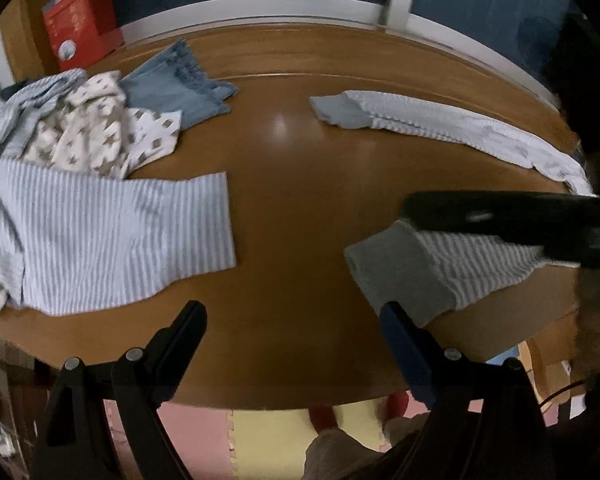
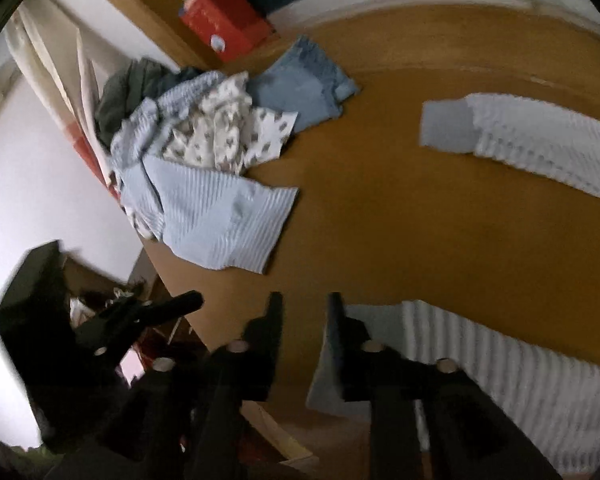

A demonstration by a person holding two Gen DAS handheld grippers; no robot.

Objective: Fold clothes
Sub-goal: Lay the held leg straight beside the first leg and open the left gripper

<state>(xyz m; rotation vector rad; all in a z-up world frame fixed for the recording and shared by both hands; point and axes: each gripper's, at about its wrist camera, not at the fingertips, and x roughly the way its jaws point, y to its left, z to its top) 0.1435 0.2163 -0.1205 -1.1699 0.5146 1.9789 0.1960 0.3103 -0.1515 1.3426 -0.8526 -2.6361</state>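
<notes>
Striped trousers with grey cuffs lie across the right of the wooden table (image 1: 300, 200). The far leg (image 1: 440, 124) (image 2: 540, 148) lies flat. The near leg's grey cuff (image 1: 400, 268) (image 2: 320, 384) rests by the table's front edge. My left gripper (image 1: 290, 312) is open just left of this cuff, with its blue right finger (image 1: 400, 336) touching the cuff's edge. My right gripper (image 2: 304, 304) stands narrowly open with bare table between the tips, and its right finger overlaps the cuff. In the left wrist view it shows as a dark bar (image 1: 500, 220) over the near leg.
A heap of clothes (image 1: 80, 132) (image 2: 204, 128) fills the table's left side, with a blue striped garment (image 1: 120, 240) (image 2: 220, 220) in front and denim shorts (image 1: 176, 88) (image 2: 304, 84) behind. A red box (image 1: 80, 20) (image 2: 224, 20) stands at the back left, under the window.
</notes>
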